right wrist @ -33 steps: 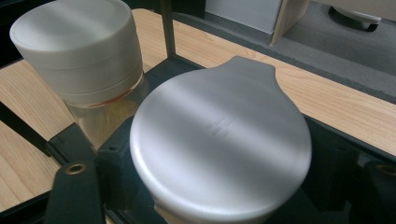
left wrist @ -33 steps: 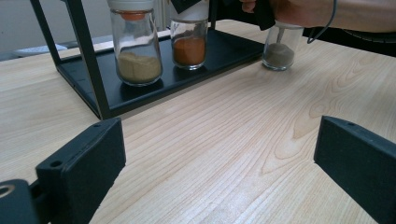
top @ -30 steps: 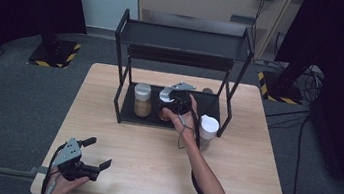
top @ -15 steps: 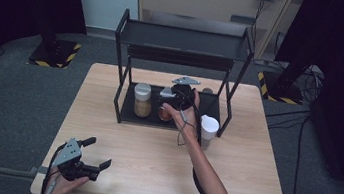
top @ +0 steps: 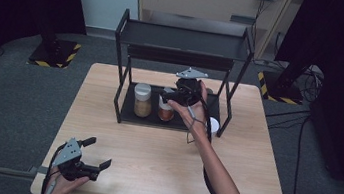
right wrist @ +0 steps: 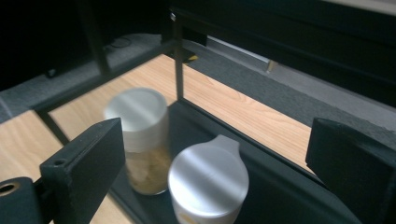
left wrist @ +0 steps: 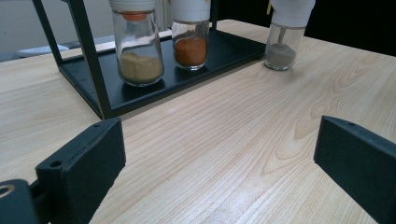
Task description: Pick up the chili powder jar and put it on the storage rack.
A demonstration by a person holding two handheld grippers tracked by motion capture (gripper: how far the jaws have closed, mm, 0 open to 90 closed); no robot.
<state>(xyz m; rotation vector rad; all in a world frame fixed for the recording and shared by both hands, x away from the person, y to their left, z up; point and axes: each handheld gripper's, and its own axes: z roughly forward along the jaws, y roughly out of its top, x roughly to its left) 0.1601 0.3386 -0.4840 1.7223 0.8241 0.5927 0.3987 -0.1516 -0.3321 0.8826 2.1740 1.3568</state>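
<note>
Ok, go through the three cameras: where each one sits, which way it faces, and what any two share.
High view: above the person's side, facing forward and down on the table; both forearms and tongs show.
Left gripper view: low over the wood, facing the rack; open left tongs.
Right gripper view: raised, looking down into the rack; open right tongs.
Shared: the orange spice jar and tan spice jar.

A black two-tier rack [top: 185,42] stands on a pale, wood-grained table [top: 151,165]. Just below the right gripper [top: 176,96], with its black jaws and grey plate, a white-capped jar [top: 166,109] holds orange-red powder; beside that, a white-capped jar [top: 142,100] holds tan powder. Near the gripper's wrist, a third white-capped jar [left wrist: 286,35] holds grey powder. The floor [top: 19,92] is dark grey carpet.
</note>
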